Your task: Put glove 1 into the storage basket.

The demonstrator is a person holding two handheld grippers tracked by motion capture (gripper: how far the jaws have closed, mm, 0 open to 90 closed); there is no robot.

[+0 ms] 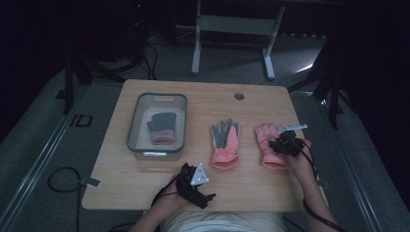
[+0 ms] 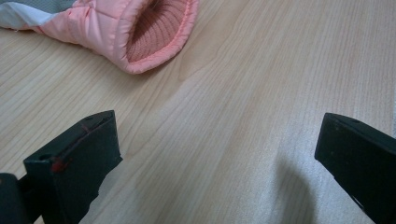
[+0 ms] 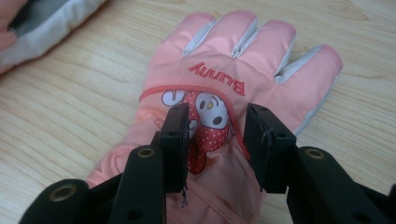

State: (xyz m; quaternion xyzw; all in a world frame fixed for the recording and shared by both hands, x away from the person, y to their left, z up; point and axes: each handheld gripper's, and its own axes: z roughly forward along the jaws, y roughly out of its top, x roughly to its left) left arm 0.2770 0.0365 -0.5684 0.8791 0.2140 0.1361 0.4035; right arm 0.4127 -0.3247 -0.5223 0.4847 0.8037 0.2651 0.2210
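Right tongs [image 3: 215, 135] over pink glove [image 3: 243, 60]

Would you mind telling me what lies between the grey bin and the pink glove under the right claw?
Another pink glove, grey palm up, lies between the bin and that glove, as the high view shows.

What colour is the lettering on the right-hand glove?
Red, on the pink glove; clearest in the right gripper view.

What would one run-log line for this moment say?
right gripper: open, jaws above right pink glove | left gripper: open over bare table | middle glove: flat | bin: holds folded glove
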